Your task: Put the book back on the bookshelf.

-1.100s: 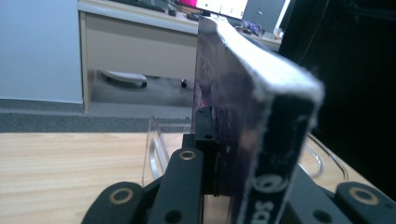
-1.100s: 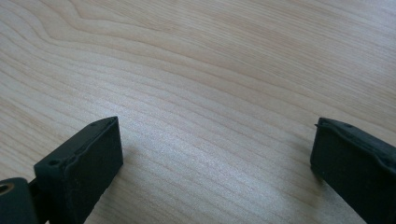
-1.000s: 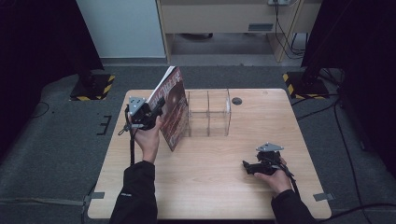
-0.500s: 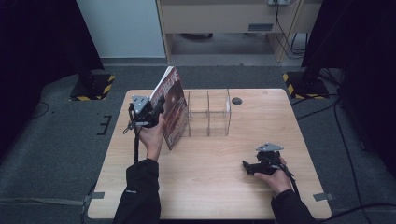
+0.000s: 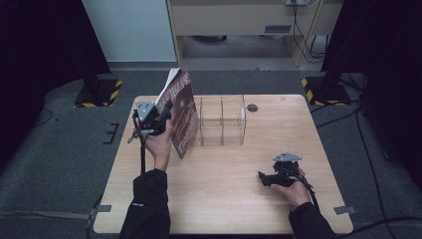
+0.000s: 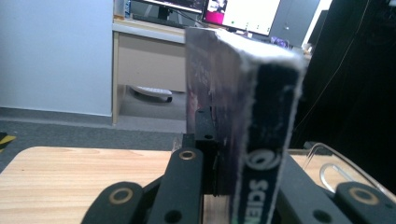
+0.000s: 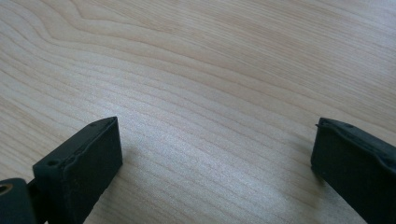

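Book [image 5: 181, 114] left of divider rack [image 5: 221, 119]

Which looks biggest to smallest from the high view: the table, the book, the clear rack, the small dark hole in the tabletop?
1. Table
2. Book and clear rack: look alike; the tilted book sits nearer the camera, so unsure.
3. Dark hole

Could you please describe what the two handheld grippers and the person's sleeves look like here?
Both the left gripper and the right gripper are black with two blocky black jaws, and each carries a grey three-cornered plate on top. A dark cable trails from each. Brass-coloured rings mark the left gripper's pivots. The sleeves are black.
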`<action>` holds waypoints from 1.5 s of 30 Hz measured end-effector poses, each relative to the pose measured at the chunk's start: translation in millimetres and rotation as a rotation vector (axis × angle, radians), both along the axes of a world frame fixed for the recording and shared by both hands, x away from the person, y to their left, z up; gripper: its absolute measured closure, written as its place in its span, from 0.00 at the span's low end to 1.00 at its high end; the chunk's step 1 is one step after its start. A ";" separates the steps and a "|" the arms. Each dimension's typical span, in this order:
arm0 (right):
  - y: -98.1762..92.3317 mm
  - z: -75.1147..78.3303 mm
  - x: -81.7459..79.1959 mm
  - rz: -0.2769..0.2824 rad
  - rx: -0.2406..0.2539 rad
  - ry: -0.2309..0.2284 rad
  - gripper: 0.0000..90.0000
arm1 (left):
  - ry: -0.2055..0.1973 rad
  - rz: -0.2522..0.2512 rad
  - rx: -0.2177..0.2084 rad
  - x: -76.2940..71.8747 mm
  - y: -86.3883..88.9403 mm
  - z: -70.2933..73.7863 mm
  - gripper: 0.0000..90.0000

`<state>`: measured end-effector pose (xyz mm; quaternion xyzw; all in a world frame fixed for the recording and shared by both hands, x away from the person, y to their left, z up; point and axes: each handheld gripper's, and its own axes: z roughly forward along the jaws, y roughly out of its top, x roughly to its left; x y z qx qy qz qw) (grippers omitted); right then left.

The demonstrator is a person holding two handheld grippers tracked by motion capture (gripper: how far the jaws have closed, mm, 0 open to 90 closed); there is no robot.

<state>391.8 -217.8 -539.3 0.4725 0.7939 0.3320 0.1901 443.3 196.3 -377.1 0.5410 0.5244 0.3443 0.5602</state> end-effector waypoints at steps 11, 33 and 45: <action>0.1 -0.1 0.0 -0.001 0.000 -0.001 0.03 | 0.001 0.006 -0.016 19.2 -6.8 -12.3 0.93; 0.3 -0.1 -0.2 0.011 -0.005 -0.005 0.03 | -0.027 -0.046 0.052 18.0 -13.1 -25.3 0.91; 1.2 0.2 -0.9 0.008 -0.003 0.001 0.03 | 0.023 -0.081 0.087 7.6 -6.7 -29.7 0.76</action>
